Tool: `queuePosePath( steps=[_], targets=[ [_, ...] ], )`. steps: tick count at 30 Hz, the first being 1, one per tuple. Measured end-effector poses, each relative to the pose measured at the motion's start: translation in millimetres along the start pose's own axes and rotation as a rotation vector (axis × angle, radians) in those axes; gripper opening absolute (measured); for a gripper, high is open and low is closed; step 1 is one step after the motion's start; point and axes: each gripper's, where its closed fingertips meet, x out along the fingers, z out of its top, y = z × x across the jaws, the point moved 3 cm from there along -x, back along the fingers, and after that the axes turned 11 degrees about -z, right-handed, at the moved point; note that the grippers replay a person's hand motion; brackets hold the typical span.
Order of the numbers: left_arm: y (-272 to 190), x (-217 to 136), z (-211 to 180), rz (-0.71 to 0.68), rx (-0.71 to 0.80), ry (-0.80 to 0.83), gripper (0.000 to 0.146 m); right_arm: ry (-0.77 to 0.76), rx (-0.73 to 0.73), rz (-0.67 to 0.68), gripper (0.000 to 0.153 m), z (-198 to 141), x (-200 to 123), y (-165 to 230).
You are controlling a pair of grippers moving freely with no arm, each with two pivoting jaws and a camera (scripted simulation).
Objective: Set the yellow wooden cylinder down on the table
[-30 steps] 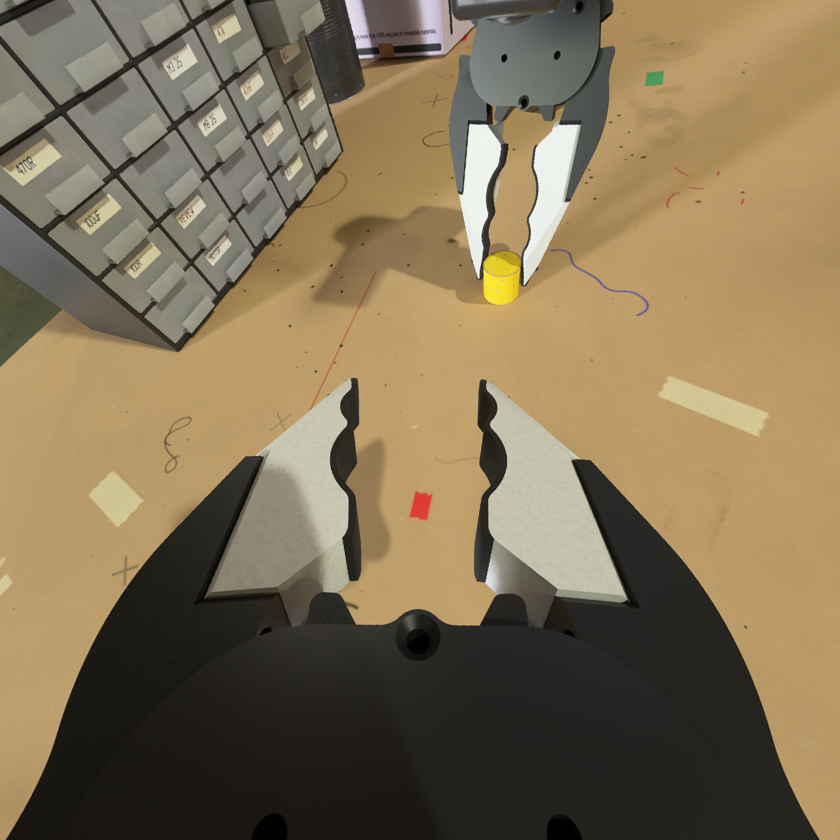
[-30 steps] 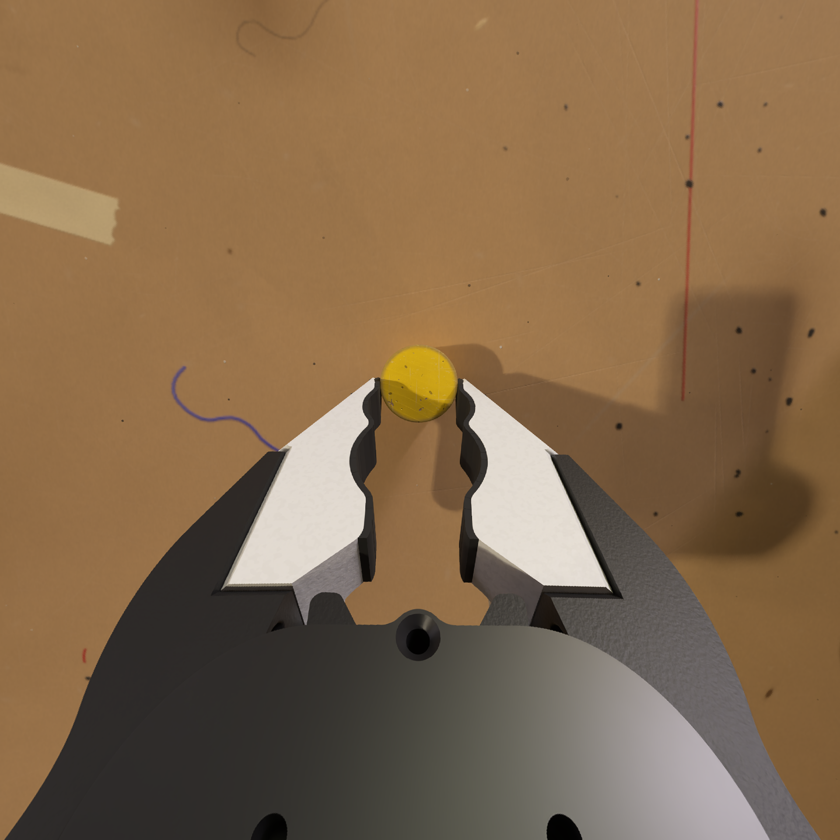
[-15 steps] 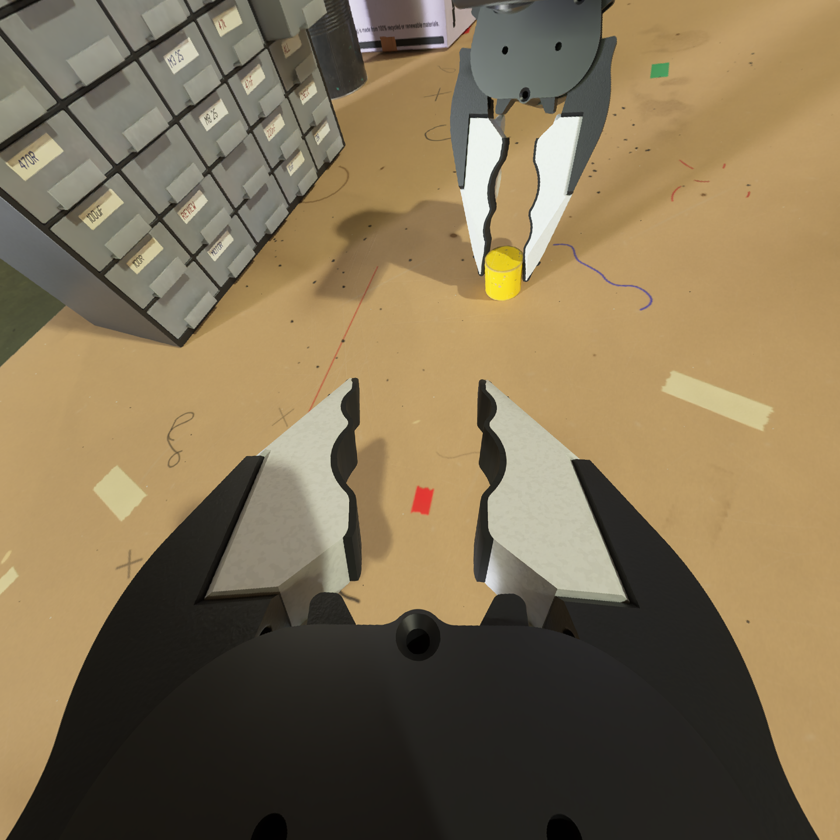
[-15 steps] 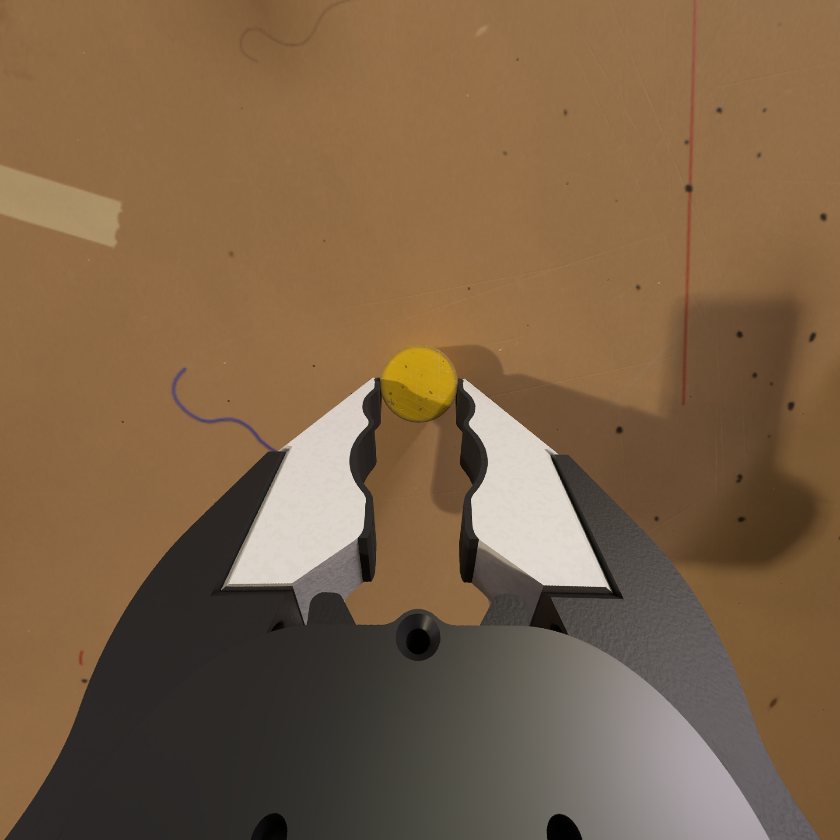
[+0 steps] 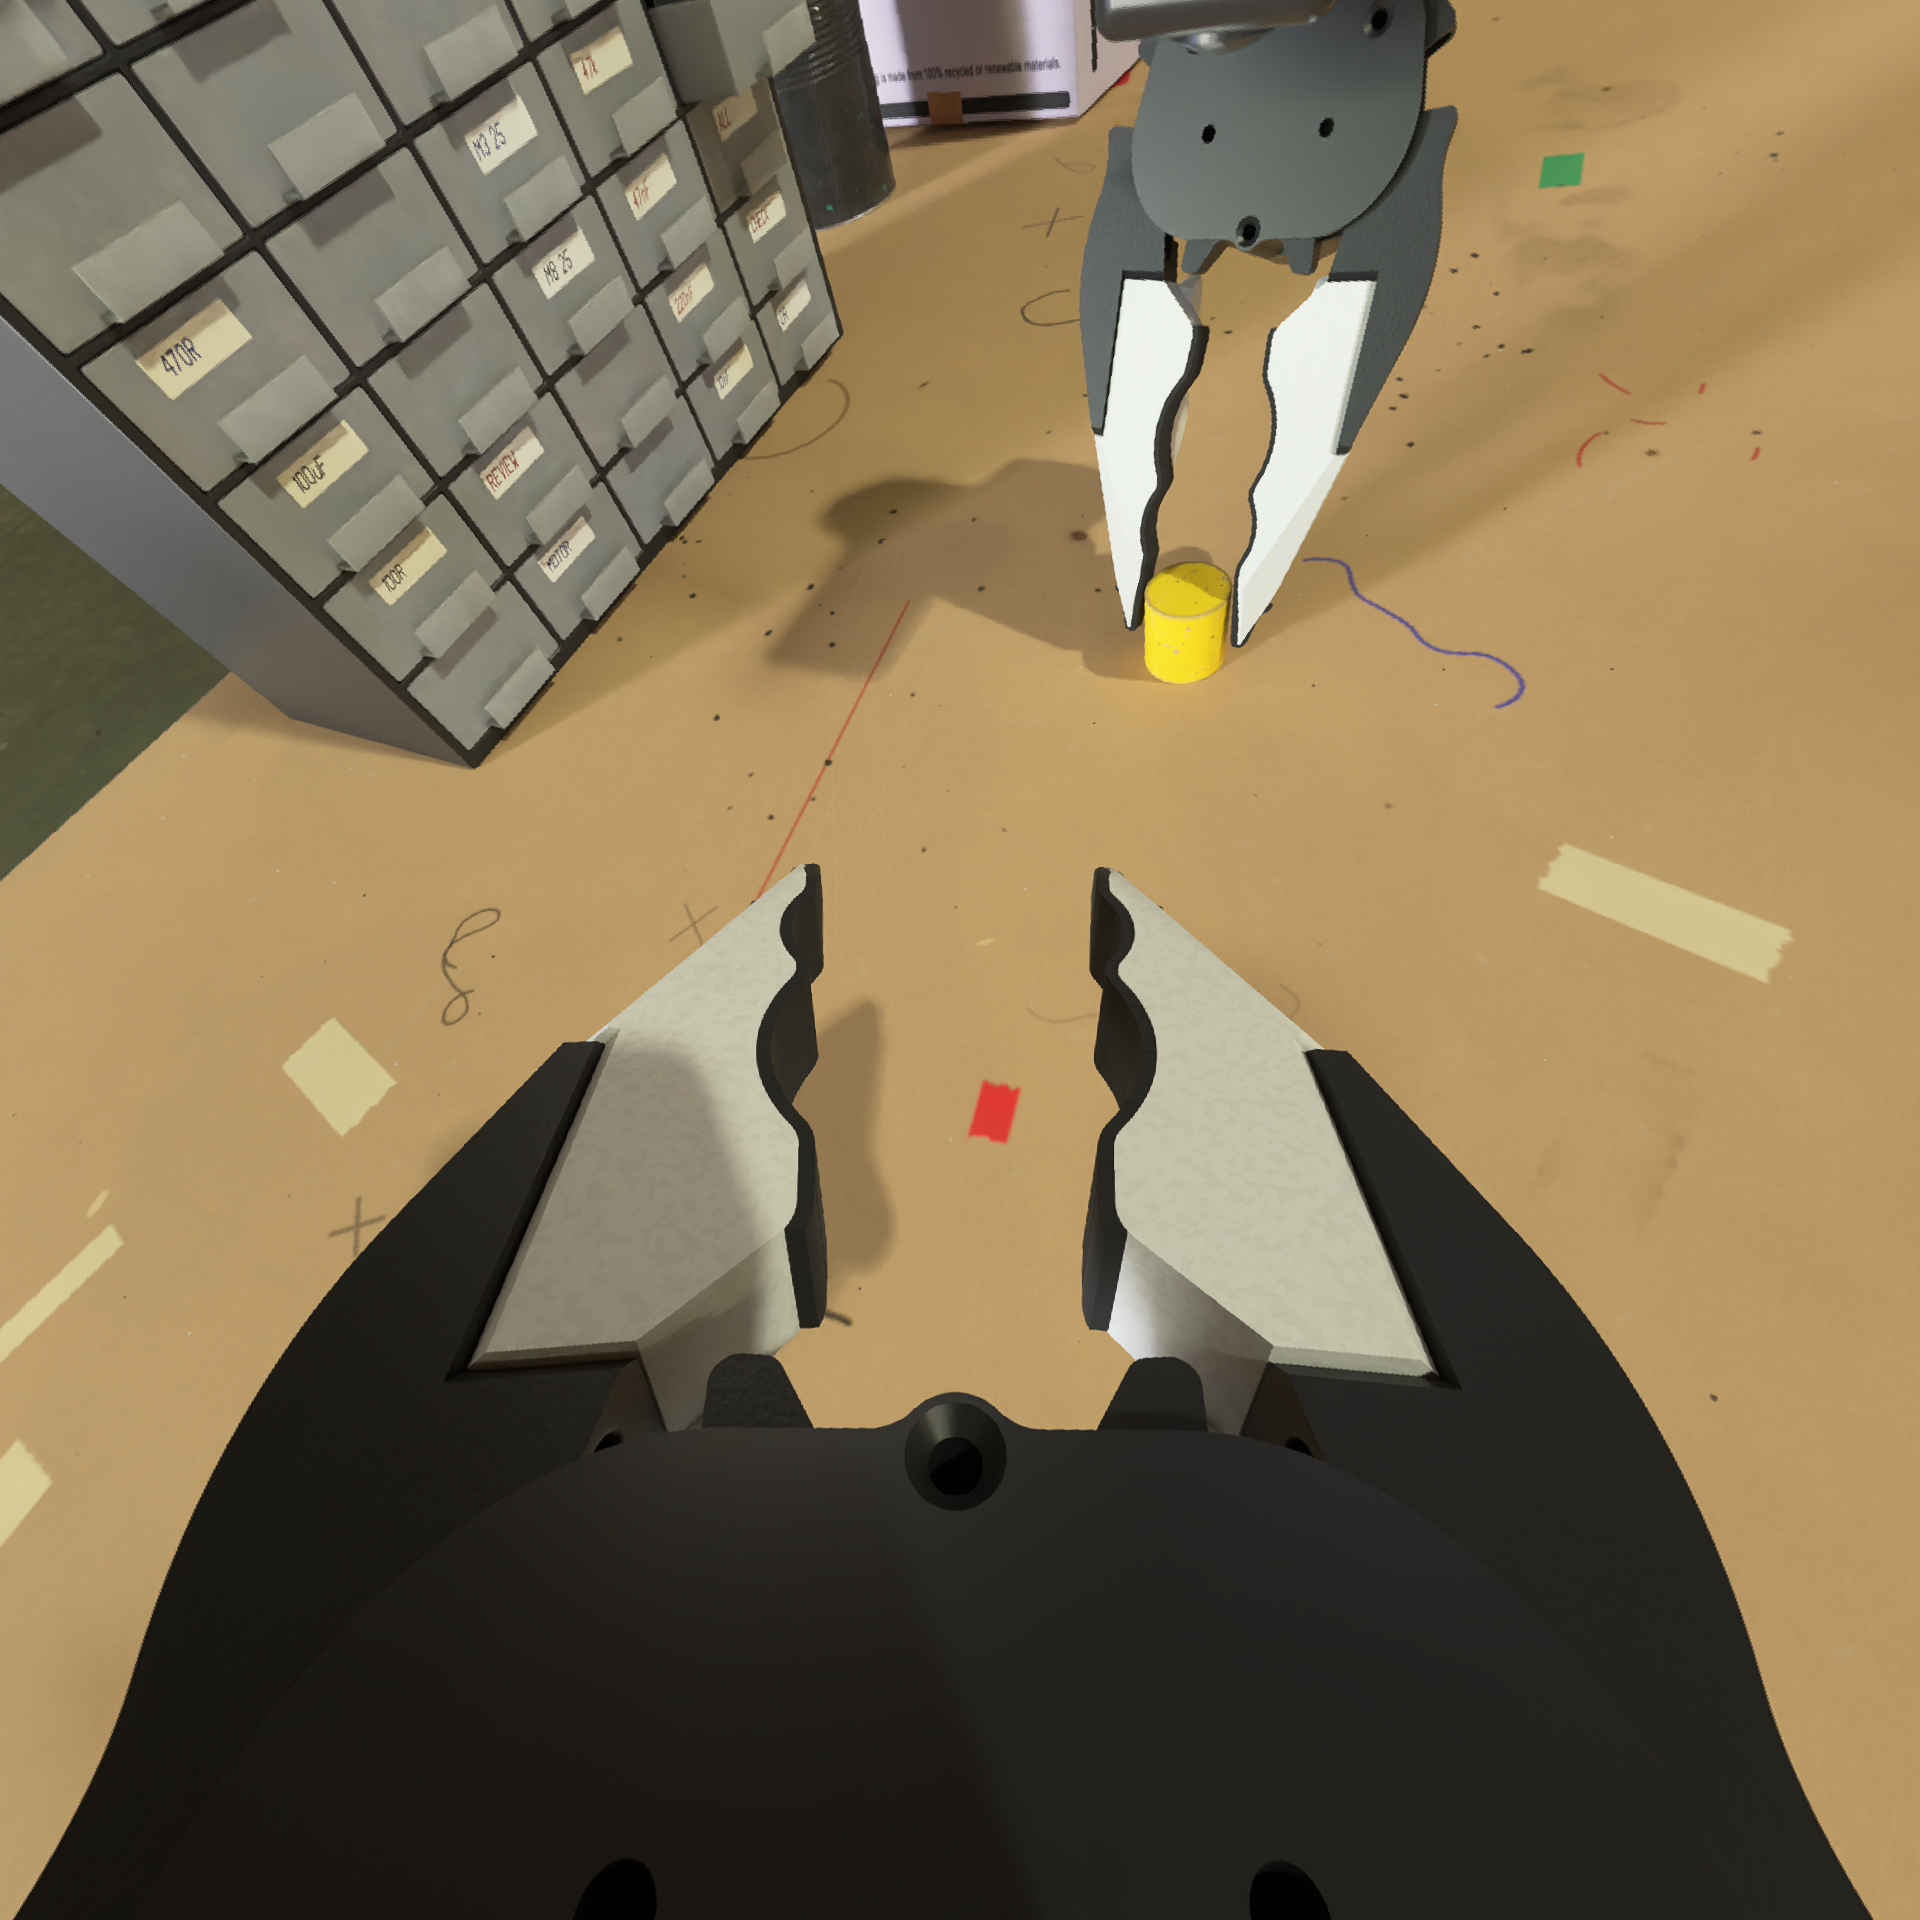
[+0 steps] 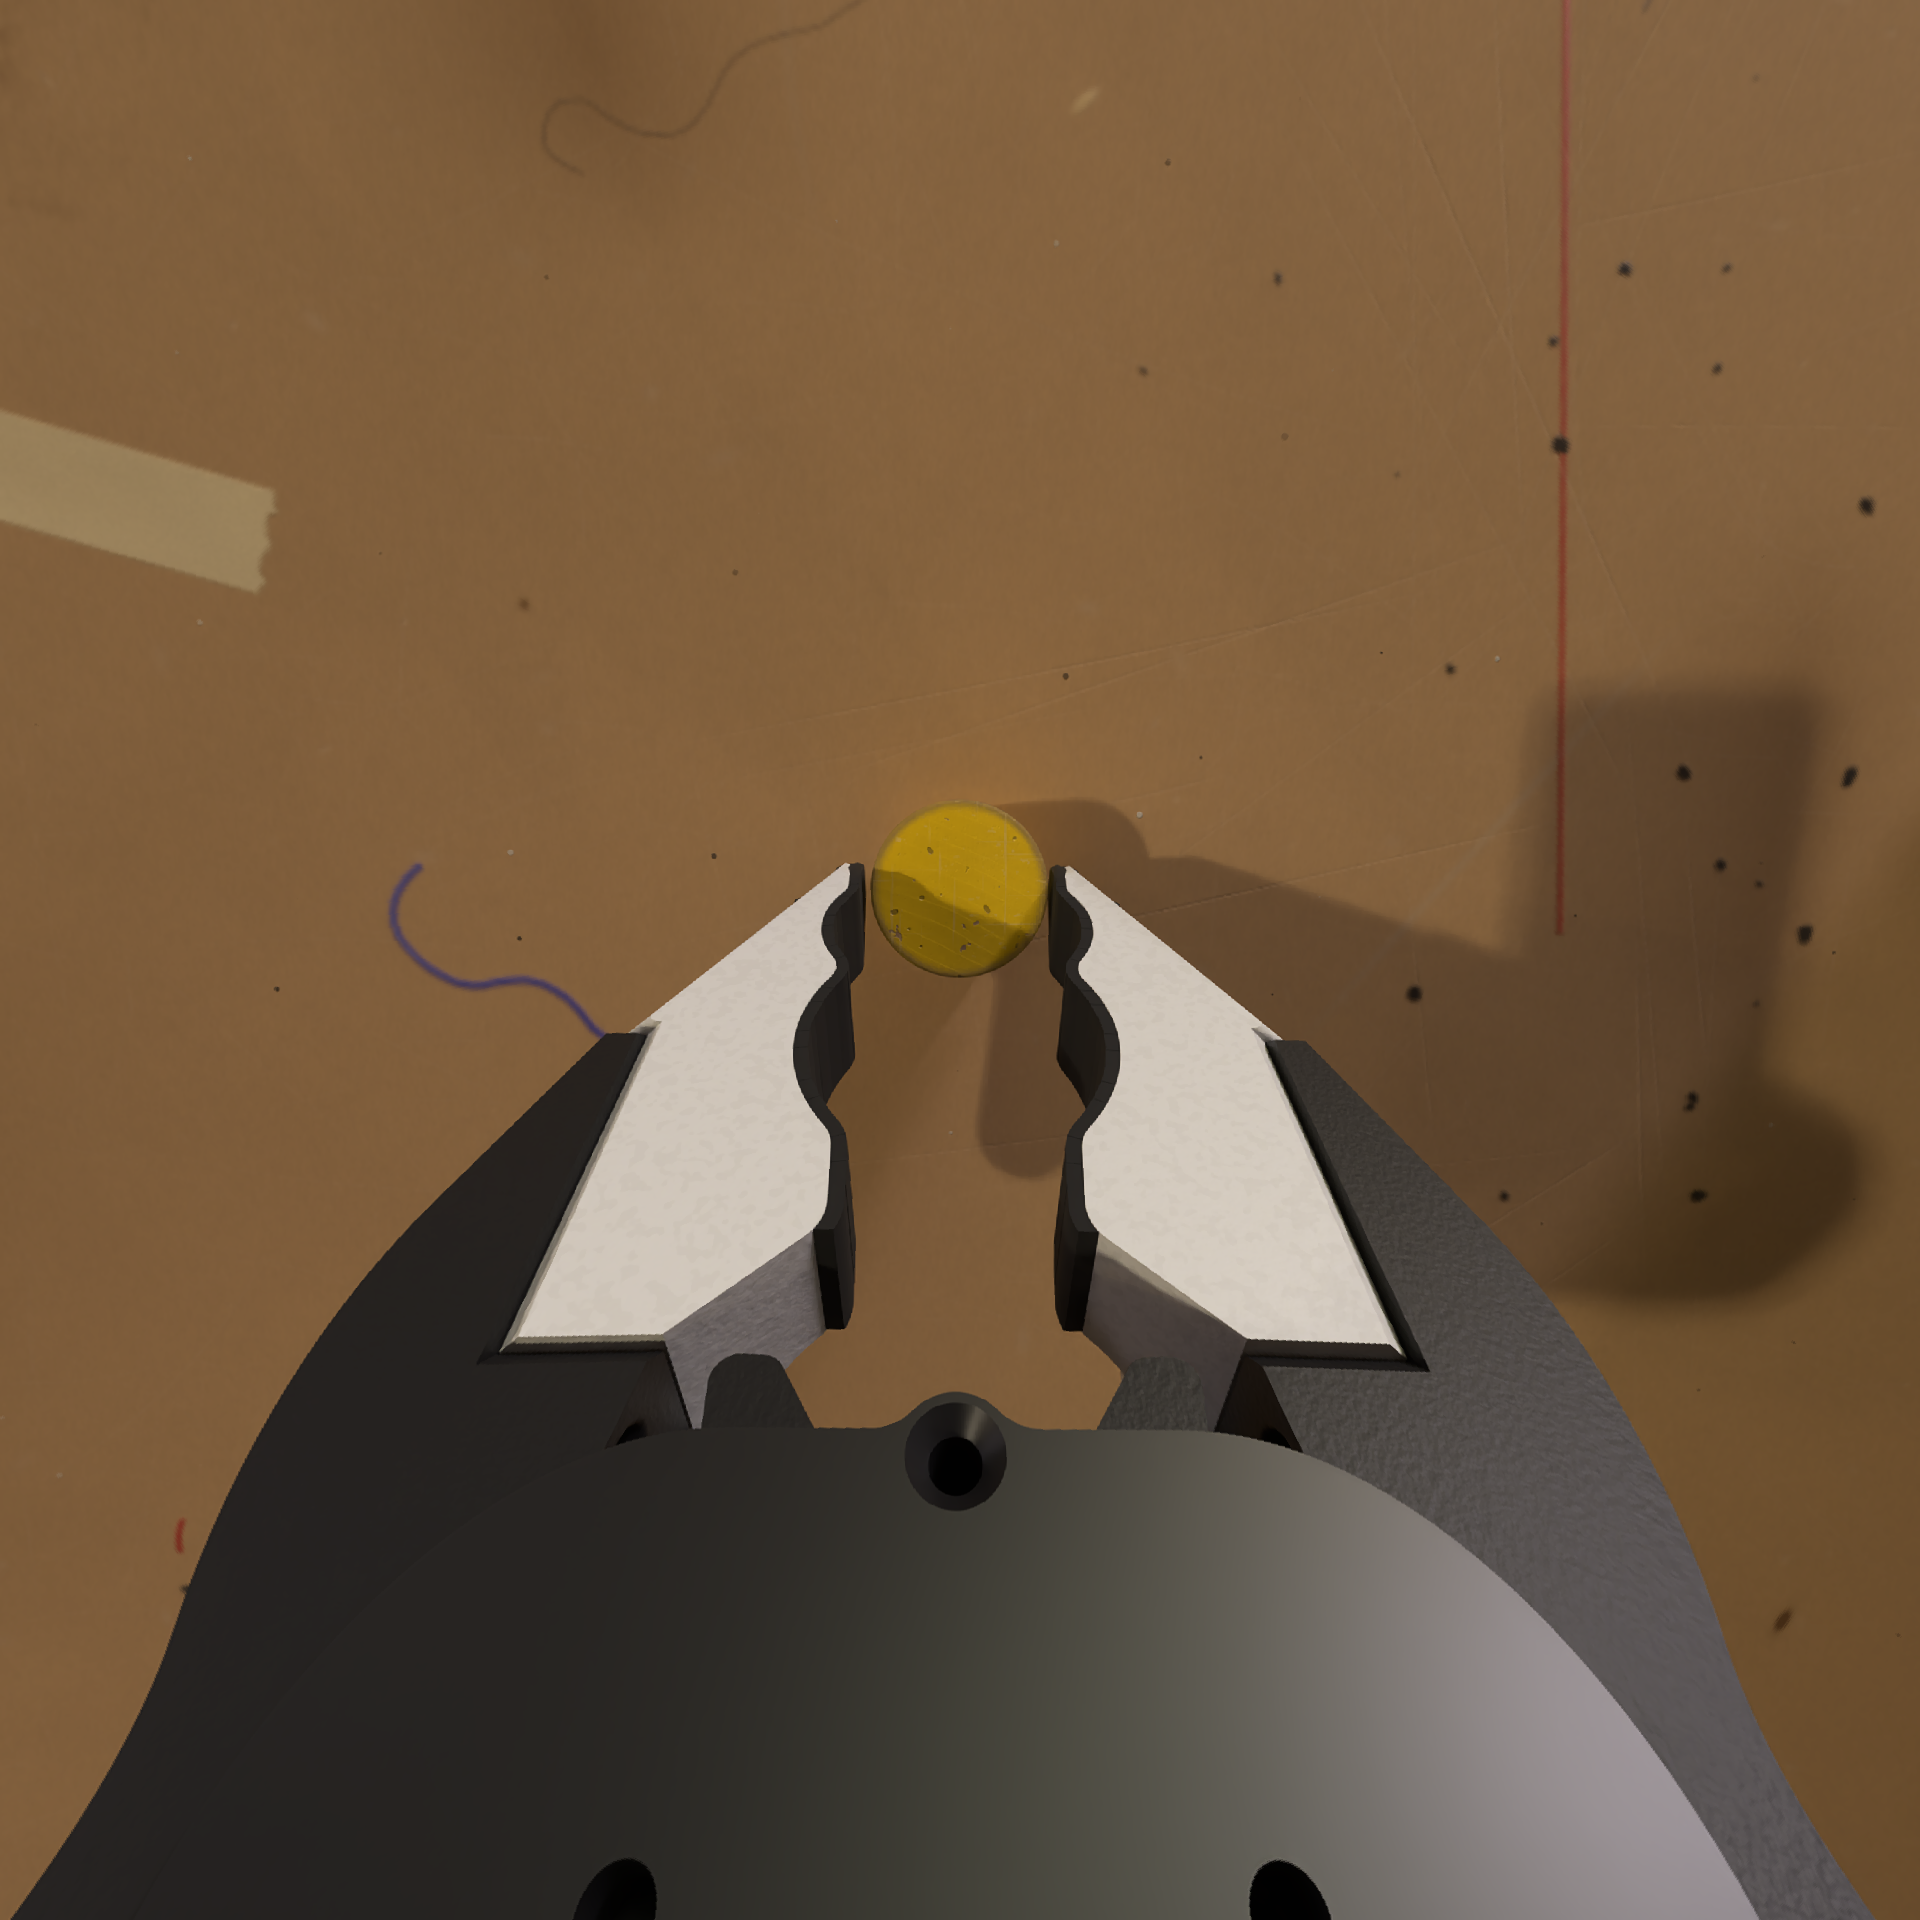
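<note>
Right gripper [image 6: 957, 896] points straight down, jaws parted a sliver either side of the cylinder [image 6: 957, 889], upright on the table [image 6: 935, 416]; best lift straight up, no sideways nudge

Grey drawer cabinet [image 5: 416, 343] on tan tabletop [image 5: 1351, 935]

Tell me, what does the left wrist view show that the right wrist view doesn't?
Only the left wrist view shows the grey drawer cabinet, a dark can, a white box, red tape, green tape, and the open, empty left gripper. Only the right wrist view looks straight down on the yellow wooden cylinder, showing small gaps on both sides between it and the right gripper. Both show that cylinder standing on the table, the purple squiggle, the thin red line and a beige tape strip.
</note>
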Motion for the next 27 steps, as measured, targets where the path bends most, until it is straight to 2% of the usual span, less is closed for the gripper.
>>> queuePosePath(
  steps=[22, 27],
  targets=[
    [-1.8, -3.6, -1.9, 0.005, 0.008, -0.004, 0.052, 0.026, 0.038, -0.026, 0.033, 1.3, 0.1, 0.9],
    [-1.9, -5.4, -1.6, 0.009, 0.009, -0.006, 0.052, 0.026, 0.045, -0.026, 0.037, 1.9, 1.2, 1.3]
  ],
)
